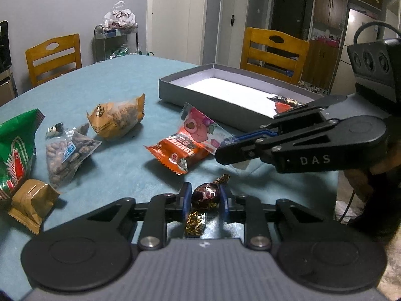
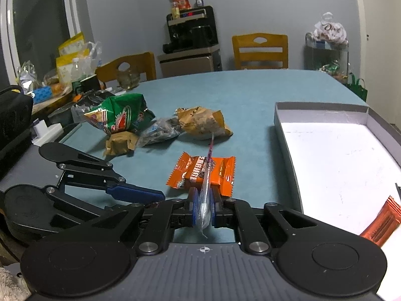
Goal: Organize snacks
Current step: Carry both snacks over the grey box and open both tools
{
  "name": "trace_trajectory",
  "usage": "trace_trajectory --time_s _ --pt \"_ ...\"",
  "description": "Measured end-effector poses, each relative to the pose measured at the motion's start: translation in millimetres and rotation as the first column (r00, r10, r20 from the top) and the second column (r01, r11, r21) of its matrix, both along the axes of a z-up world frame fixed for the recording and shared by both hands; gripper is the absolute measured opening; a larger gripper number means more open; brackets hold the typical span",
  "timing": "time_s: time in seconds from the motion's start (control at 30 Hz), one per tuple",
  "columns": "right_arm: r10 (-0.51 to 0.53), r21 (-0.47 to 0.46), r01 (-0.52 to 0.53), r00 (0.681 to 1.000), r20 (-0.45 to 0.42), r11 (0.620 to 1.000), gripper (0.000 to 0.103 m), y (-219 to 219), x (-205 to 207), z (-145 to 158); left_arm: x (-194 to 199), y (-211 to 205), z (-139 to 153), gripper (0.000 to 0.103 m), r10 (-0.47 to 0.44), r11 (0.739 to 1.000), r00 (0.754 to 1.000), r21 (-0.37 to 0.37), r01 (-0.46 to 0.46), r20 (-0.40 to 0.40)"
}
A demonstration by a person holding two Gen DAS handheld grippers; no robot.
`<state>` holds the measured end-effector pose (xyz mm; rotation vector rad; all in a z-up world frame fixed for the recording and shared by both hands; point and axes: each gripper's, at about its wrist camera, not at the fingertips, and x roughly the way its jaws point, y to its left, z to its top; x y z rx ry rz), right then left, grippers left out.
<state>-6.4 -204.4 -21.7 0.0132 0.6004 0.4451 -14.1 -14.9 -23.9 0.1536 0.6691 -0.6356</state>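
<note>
My left gripper (image 1: 205, 197): narrowed on a dark foil candy (image 1: 206, 194). My right gripper (image 2: 203, 207): clamping a pink-printed clear packet (image 1: 200, 128).

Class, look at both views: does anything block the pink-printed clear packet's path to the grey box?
Nothing visible: the right gripper pinches the pink-printed clear packet, and only bare teal tabletop separates it from the grey box.
</note>
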Motion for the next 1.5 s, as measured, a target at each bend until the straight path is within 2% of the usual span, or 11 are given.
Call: trace_trajectory --time_s 0.33,0.57,0.87,1.13,1.5 --pt "0.015 -0.005 -0.015 0.999 0.044 1.0 0.009 0 -5 8 -6 7 9 0.022 0.021 1.0 0.999 -0.009 -0.021 0.034" --pt "-0.007 0.031 0.003 0.991 0.13 1.0 0.008 -7 -8 26 -8 11 20 0.021 0.044 0.999 0.997 -0.027 -0.043 0.064" --pt "-0.037 0.058 0.026 0.981 0.192 0.998 0.008 -18 -9 44 -11 9 34 0.021 0.051 0.998 0.995 -0.042 -0.047 0.09" --pt "-0.099 0.059 0.085 0.951 0.293 0.995 0.008 -39 -16 63 -12 -2 51 0.021 0.036 0.998 0.992 -0.046 -0.03 0.121" --pt "-0.238 0.084 0.223 0.907 0.346 0.971 0.008 -92 -23 79 2 -44 83 0.021 -0.042 0.998 0.98 -0.042 0.051 0.192"
